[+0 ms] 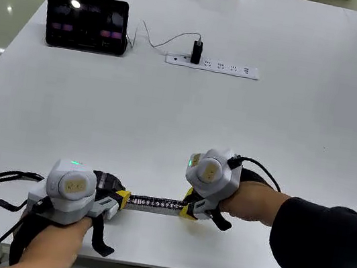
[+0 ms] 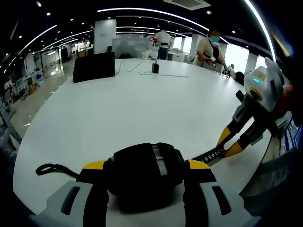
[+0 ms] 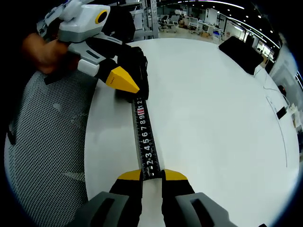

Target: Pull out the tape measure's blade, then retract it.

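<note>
At 6 o'clock in the head view, near the bench point(image 1: 248, 124) edge, the left gripper point(image 1: 117, 200) closes its fingers on the black tape measure point(image 2: 142, 175). At its 3 o'clock, the right gripper point(image 3: 151, 176) pinches the tip of the pulled-out blade point(image 3: 143, 132).

Setting: large open-plan workspace, probably an office or lab hall. Evidence: 1 long white table point(image 1: 168, 112), 1 power strip point(image 1: 213, 65), 1 dark display point(image 1: 86, 22), ceiling light strips point(image 2: 142, 9), people standing beyond point(image 2: 163, 39), distant desks point(image 3: 189, 21).

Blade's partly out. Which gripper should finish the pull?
The right gripper: its fingers pinch the blade at its tip, free to draw away. The left gripper clamps the case, anchoring it.
</note>
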